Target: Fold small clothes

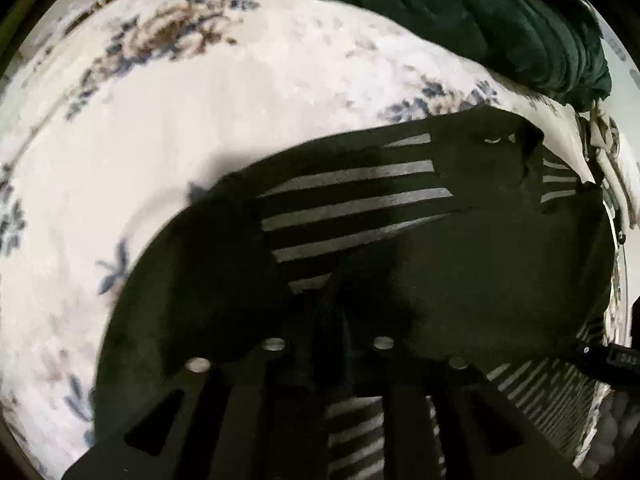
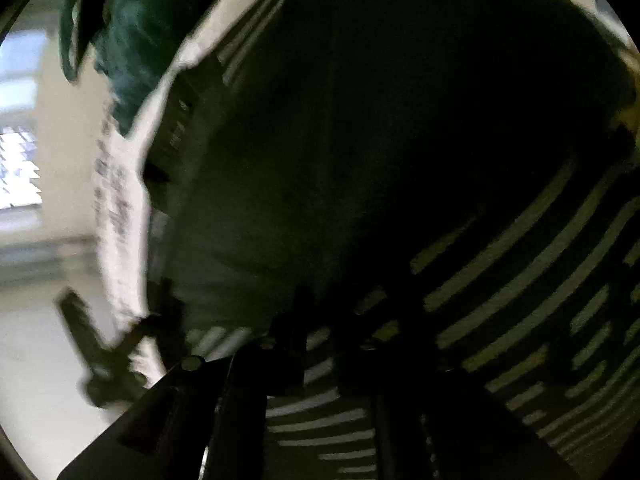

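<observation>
A white bedspread printed with blue and brown flowers (image 1: 168, 128) covers the bed, brightly lit. A rumpled dark green plush blanket (image 1: 480, 20) lies at its far edge. In the right wrist view a pale, smooth floor (image 2: 36, 360) shows beside the bed, and a bright window (image 2: 20, 168) glows, blurred.

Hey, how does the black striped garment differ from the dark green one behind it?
The black garment with pale grey stripes is patterned; the dark green ribbed fabric is one plain colour. The striped garment lies spread out close under the left gripper; the green fabric sits bunched in a heap at the far edge. The striped one looks smooth, the green one plush and ridged. Both rest on the white floral bedsheet.
</observation>
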`<state>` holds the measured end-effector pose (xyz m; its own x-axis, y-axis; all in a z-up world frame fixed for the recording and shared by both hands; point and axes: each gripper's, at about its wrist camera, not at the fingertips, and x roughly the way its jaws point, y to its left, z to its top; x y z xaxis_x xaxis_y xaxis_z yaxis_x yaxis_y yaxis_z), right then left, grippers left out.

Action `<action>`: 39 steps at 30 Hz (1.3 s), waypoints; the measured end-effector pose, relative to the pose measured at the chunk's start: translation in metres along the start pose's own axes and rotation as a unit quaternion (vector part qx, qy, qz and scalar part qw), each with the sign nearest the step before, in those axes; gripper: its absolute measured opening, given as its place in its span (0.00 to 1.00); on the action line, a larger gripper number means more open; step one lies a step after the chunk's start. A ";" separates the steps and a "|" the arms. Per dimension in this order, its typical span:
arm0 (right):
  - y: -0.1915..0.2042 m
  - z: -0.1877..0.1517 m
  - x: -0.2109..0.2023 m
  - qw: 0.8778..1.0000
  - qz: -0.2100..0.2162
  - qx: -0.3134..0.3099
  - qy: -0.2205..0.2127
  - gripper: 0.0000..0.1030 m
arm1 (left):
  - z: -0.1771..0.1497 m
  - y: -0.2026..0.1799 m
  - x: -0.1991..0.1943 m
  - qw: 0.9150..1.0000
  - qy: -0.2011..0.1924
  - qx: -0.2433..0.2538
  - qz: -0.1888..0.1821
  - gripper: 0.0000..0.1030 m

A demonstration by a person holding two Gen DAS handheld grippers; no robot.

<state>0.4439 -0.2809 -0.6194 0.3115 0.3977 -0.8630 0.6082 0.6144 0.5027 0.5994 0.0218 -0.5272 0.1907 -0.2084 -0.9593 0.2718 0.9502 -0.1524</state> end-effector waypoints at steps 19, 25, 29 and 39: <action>0.098 -0.079 -0.086 0.923 -0.276 -0.234 -0.135 1.00 | -0.318 0.114 -0.161 0.899 -0.072 -0.413 0.125 0.91; 0.101 -0.131 -0.069 0.916 -0.284 -0.263 -0.103 1.00 | -0.441 0.207 -0.142 0.789 -0.067 -0.603 0.100 0.90; 0.085 -0.155 -0.041 0.922 -0.266 -0.273 -0.064 1.00 | -0.449 0.229 -0.107 0.771 -0.062 -0.629 0.073 0.90; 0.070 -0.155 -0.033 0.920 -0.257 -0.292 -0.047 1.00 | -0.391 0.197 -0.176 0.807 -0.181 -0.520 0.216 0.05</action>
<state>0.3628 -0.1456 -0.5481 0.1706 -0.0922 -0.9810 0.2050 0.9772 -0.0562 0.2509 0.3362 -0.4818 0.3706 0.3184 -0.8725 -0.7952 0.5942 -0.1209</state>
